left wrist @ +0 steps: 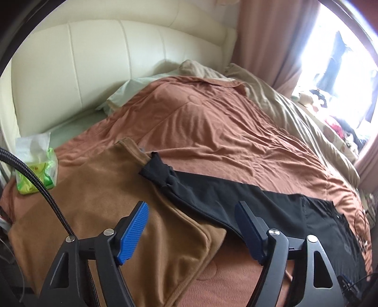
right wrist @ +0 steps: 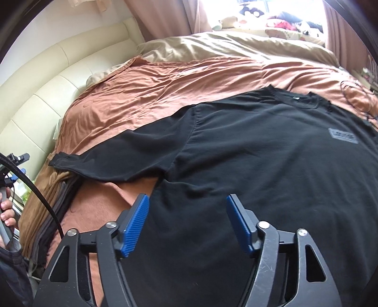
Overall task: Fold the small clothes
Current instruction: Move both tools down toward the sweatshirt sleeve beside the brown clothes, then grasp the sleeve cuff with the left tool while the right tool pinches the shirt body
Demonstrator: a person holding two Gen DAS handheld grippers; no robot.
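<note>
The left gripper [left wrist: 191, 224] is hanging over the bed with its blue pads [left wrist: 133, 230] spread wide and nothing between them. Under it, a folded tan cloth [left wrist: 99, 212] is lying on the rust-colored blanket [left wrist: 224, 132]. The black shirt [left wrist: 236, 196] is lying just beside the tan cloth — its sleeve end is resting on the cloth's edge. A green tissue pack [left wrist: 37, 165] is sitting at the far left of the bed, near a black cable [left wrist: 45, 189] that is curving in front of it. A cream padded headboard [left wrist: 82, 61] is standing behind the bed, and pink curtains [left wrist: 264, 35] are hanging by a bright window.

The right gripper [right wrist: 187, 224] is hanging over the black shirt [right wrist: 271, 165] with its fingers [right wrist: 241, 224] spread apart too, holding nothing. The shirt is lying flat with its front up, its collar [right wrist: 295, 100] pointing away and one sleeve [right wrist: 113, 155] reaching out to the left. That sleeve is lying over a stack of folded clothes [right wrist: 52, 200] — tan on top, gray below. A beige quilt [right wrist: 224, 44] is bunched at the far side of the bed, and stuffed toys [right wrist: 259, 16] are sitting by the window.
</note>
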